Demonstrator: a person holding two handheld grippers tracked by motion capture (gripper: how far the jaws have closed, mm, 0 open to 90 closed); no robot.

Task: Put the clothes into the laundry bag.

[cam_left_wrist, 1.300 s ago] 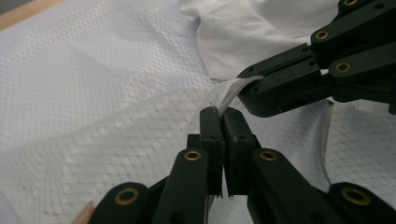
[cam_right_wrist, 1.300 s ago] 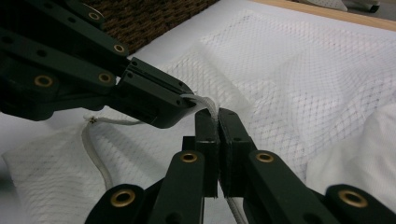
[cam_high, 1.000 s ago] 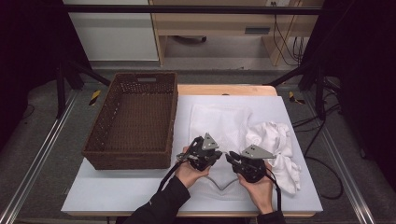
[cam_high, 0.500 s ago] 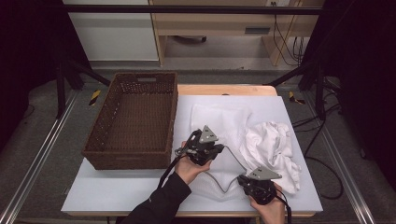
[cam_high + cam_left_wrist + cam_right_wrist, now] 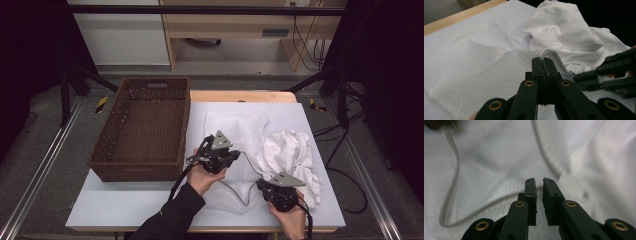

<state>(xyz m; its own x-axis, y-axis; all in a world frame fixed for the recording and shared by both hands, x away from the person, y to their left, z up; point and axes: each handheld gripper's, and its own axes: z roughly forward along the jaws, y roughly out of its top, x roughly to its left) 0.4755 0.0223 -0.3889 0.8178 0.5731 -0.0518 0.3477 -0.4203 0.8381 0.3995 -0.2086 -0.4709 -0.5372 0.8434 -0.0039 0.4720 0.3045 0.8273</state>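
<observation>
Left tool [image 5: 544, 61] pinches the white mesh laundry bag's [image 5: 232, 130] zipper edge; right tool [image 5: 539, 182], slightly parted, seemingly empty, should grip opposite rim squarely.

Our left gripper [image 5: 227, 156] sits in our left hand [image 5: 202, 176] with its fingers [image 5: 537, 67] pressed flat together, pinching a white strap end at their tips. Our right gripper [image 5: 539, 182], held nearer us in our right hand [image 5: 290, 216], has just been opening slightly; a narrow gap shows between its fingers.
</observation>
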